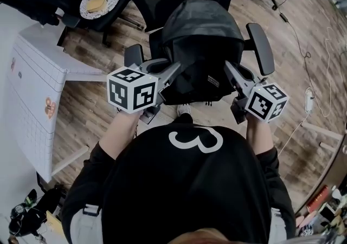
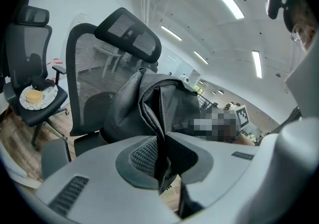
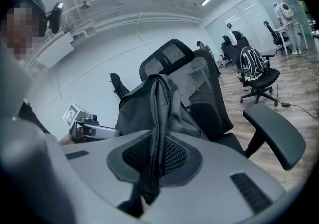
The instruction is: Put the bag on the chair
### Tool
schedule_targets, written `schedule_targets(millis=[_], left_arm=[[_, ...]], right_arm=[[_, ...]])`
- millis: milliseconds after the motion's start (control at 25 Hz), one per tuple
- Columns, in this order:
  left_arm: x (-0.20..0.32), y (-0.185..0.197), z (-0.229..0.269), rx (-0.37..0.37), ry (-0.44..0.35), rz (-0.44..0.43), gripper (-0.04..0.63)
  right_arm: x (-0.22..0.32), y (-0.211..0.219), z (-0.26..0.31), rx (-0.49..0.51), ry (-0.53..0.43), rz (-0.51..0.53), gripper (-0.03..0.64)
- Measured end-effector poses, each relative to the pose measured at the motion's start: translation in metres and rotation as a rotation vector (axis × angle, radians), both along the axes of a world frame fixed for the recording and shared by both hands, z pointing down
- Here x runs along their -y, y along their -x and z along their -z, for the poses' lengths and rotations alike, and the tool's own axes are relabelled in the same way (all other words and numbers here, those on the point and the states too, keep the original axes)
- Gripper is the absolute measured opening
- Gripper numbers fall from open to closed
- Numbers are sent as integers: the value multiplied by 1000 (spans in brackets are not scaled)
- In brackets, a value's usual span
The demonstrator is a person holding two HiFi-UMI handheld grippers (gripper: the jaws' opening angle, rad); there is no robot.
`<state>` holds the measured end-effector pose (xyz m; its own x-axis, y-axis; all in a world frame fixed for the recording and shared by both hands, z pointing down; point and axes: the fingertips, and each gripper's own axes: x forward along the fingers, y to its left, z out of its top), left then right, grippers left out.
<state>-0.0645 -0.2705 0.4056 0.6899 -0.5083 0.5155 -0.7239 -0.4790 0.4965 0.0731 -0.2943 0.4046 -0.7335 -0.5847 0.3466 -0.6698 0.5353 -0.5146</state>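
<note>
1. Left gripper (image 1: pixel 173 70) — jaws nearly closed, pinching a fold of the black bag (image 1: pixel 199 31).
2. Right gripper (image 1: pixel 230 69) — clamped likewise on the bag's fabric.
3. Bag held over the chair (image 1: pixel 261 47), between its armrests.

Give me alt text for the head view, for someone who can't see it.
Seen from above, a person grips a black backpack by its sides with the left gripper and right gripper, at a black office chair. A white table stands left on the wooden floor.
</note>
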Motion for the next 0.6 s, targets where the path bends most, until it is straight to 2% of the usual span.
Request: schedule_targets(millis=[400,600], left_arm=[[37,6,-20,23,25,16,54],[58,10,-31,32,40,24,54]], right_arm=[[39,5,-20,1,25,11,51],[59,9,-30,-30,25,10,51]])
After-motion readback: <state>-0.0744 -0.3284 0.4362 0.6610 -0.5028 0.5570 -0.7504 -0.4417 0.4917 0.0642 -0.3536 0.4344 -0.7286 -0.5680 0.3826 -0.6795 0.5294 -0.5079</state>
